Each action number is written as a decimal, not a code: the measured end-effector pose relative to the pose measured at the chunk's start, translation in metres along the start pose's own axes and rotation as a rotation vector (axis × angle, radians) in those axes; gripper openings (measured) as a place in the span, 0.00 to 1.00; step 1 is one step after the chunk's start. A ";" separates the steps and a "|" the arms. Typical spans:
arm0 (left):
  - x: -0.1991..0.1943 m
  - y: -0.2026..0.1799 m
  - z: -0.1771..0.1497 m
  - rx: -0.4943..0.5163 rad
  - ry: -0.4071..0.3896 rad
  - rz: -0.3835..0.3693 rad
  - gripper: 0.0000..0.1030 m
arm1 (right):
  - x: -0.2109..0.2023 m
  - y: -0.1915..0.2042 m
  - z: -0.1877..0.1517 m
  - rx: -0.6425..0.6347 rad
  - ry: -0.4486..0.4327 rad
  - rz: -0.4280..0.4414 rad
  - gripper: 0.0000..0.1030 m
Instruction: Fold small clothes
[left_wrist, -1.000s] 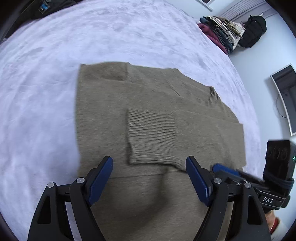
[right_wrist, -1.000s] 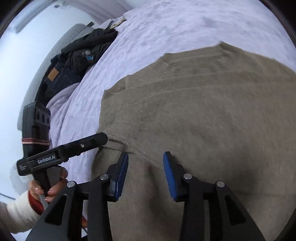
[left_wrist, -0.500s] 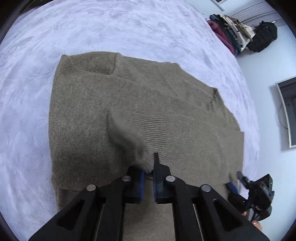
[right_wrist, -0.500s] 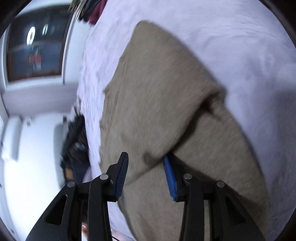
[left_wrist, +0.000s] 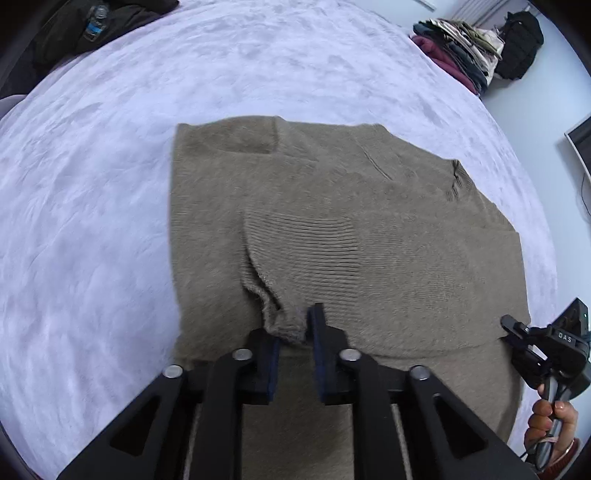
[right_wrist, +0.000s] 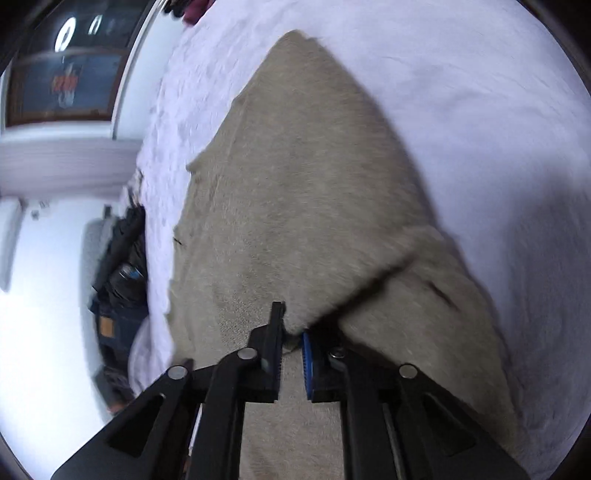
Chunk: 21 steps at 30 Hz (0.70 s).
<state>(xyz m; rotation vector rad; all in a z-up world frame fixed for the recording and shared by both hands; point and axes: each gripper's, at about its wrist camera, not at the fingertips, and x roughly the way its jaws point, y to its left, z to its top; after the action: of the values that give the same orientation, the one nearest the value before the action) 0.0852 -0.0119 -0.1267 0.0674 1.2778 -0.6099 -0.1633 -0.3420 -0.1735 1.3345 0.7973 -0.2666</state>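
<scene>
Both grippers are pinching the olive sweater (left_wrist: 369, 229) as it is lying spread on the lavender bedcover (left_wrist: 110, 184).

The left gripper (left_wrist: 293, 332) is clamping its fingers on the ribbed cuff (left_wrist: 295, 251) of the sleeve lying across the body, bunching the knit into a soft peak. The right gripper (right_wrist: 291, 339) is squeezing a fold at the sweater's edge, though blur is making it hard to say exactly how much cloth is sitting between its pads. The knit is looking soft, limp and fairly thick, so it will probably be sagging and stretching away from any single pinch. The firmer ribbed cuff and the hem edge are seeming the safest places to hold, with both layers taken deep between the pads, since a shallow bite on loose fuzz could be slipping free.
</scene>
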 end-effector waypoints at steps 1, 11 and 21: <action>-0.007 0.005 -0.001 -0.010 -0.017 0.025 0.37 | -0.008 -0.001 -0.001 -0.009 -0.024 -0.013 0.12; -0.027 0.002 0.011 0.020 -0.073 0.044 0.56 | -0.046 -0.011 0.027 -0.037 -0.131 -0.070 0.13; 0.014 -0.014 0.001 0.129 -0.011 0.150 0.57 | -0.057 -0.021 0.022 -0.048 -0.130 -0.130 0.14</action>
<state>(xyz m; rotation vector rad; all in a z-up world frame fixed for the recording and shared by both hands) 0.0818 -0.0292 -0.1356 0.2639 1.2097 -0.5615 -0.2088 -0.3830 -0.1515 1.2092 0.7770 -0.4295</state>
